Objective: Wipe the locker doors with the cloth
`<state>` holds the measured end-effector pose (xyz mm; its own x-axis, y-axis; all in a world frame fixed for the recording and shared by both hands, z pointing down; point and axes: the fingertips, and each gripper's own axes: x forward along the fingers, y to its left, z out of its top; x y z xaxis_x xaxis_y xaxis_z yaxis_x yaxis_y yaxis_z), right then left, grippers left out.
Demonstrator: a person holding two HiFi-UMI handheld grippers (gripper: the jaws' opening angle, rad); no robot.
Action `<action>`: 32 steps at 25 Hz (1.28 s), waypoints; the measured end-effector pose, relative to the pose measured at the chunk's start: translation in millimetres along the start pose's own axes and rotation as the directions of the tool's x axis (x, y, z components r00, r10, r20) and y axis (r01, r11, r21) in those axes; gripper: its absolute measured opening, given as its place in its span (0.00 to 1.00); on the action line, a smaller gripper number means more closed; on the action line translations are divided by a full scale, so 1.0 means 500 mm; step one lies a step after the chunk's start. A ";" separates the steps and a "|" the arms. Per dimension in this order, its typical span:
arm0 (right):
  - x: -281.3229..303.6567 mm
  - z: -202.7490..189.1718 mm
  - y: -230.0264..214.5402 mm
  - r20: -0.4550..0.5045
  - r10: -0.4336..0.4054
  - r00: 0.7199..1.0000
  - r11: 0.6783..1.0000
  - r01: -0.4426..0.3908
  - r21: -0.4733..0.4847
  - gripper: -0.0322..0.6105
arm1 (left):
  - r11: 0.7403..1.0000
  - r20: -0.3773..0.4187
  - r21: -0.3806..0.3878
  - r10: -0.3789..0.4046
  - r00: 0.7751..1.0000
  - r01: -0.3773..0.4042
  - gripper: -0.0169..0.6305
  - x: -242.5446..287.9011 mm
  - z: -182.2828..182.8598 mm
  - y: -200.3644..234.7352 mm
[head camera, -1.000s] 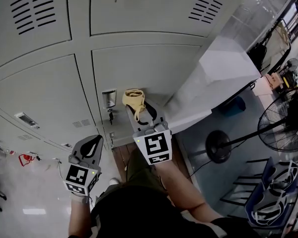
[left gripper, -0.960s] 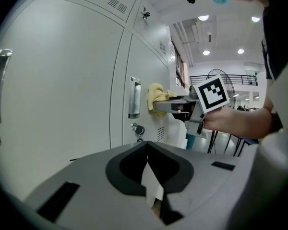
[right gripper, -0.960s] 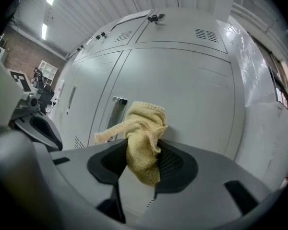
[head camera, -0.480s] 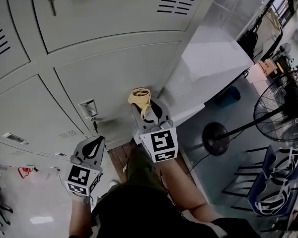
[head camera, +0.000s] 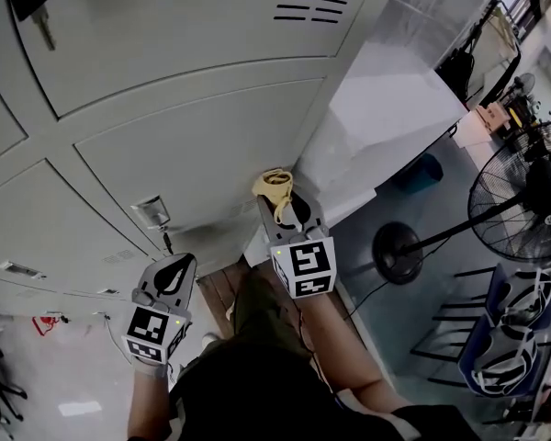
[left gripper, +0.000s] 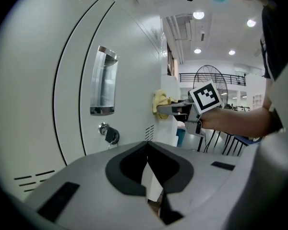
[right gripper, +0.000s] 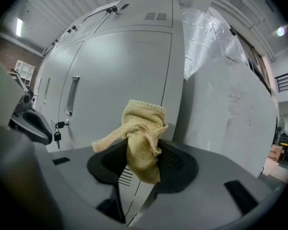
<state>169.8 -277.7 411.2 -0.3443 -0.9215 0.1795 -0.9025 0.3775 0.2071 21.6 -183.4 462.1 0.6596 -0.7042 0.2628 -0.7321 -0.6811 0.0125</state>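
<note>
Cloth [right gripper: 141, 128] looks soft, light; our right gripper [head camera: 287, 212] pinches its bunched middle, left gripper [head camera: 170, 272] closed, empty.

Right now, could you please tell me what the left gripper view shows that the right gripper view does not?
Only the left gripper view shows the standing fan, the ceiling lights and the right gripper from the side, with its marker cube. Only the right gripper view shows the plastic-wrapped white block beside the lockers, and the tongs shut on the cloth seen close up. Both show the grey locker door, its recessed handle, the key in its lock and that cloth.
</note>
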 end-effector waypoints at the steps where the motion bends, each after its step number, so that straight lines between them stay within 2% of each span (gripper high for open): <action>1: 0.001 -0.008 -0.004 -0.008 -0.004 1.000 1.000 0.004 0.006 0.32 | 1.000 -0.005 -0.004 0.002 1.000 -0.002 0.04 0.000 -0.003 0.002; 7: 0.006 -0.039 0.006 -0.040 -0.012 0.999 1.000 0.013 0.009 0.32 | 1.000 -0.022 -0.008 0.010 1.000 -0.010 0.04 -0.009 -0.016 0.009; 17: 0.021 -0.062 0.088 -0.071 0.034 0.997 0.999 -0.034 0.010 0.32 | 0.999 -0.043 -0.025 0.046 0.998 -0.047 0.04 -0.061 -0.047 0.029; 32: 0.038 -0.057 0.254 -0.086 0.158 0.984 0.987 -0.159 -0.011 0.32 | 0.988 -0.050 -0.067 0.133 0.990 -0.136 0.04 -0.183 -0.099 0.065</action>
<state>56.2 -244.8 468.3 -0.4589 -0.8392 0.2918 -0.8333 0.5204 0.1865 -70.8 -131.2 486.3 0.5468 -0.7777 0.3100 -0.8250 -0.5637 0.0410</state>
